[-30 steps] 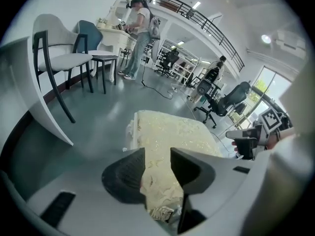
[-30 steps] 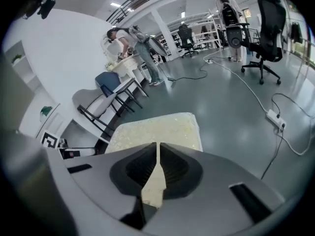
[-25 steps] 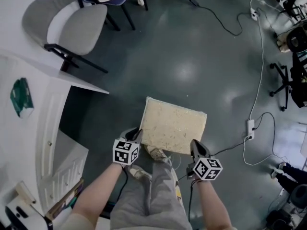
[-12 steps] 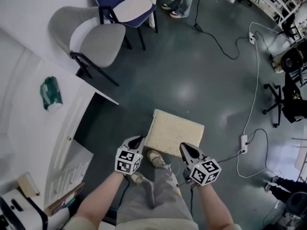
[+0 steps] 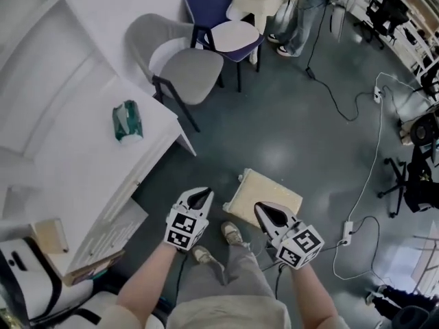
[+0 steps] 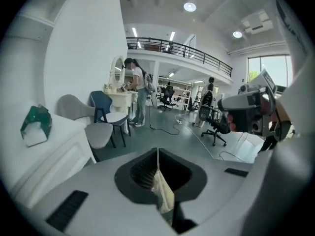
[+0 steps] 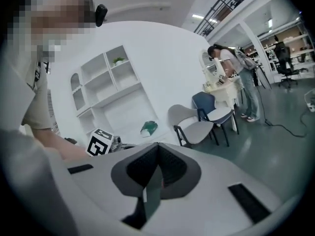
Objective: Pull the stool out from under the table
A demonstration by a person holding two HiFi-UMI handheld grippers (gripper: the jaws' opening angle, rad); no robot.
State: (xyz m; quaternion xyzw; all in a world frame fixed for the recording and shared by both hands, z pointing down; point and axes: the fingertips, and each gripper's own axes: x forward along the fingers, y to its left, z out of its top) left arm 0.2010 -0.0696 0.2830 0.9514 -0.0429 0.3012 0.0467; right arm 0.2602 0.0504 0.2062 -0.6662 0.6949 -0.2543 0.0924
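Observation:
The stool [image 5: 266,196], a low square seat with a cream cushioned top, stands on the dark floor just off the corner of the white table [image 5: 82,163]. My left gripper [image 5: 201,197] hangs shut beside the stool's near left corner, apart from it and holding nothing. My right gripper [image 5: 265,212] is shut over the stool's near edge, also holding nothing. In the left gripper view the closed jaws [image 6: 157,154] show only a cream sliver of stool through their gap. The right gripper view shows its jaws [image 7: 157,147] closed and pointing at the room.
A green tissue pack [image 5: 127,120] lies on the table. A grey chair [image 5: 185,64] and a blue chair [image 5: 226,26] stand beyond the table's corner. A person [image 5: 295,16] stands at the back. Cables and a power strip [image 5: 346,233] lie on the floor at the right, near an office chair [image 5: 415,177].
Both grippers have come up off the stool's near corners. The head view has lifted, so the stool looks smaller and more of the table and chairs shows.

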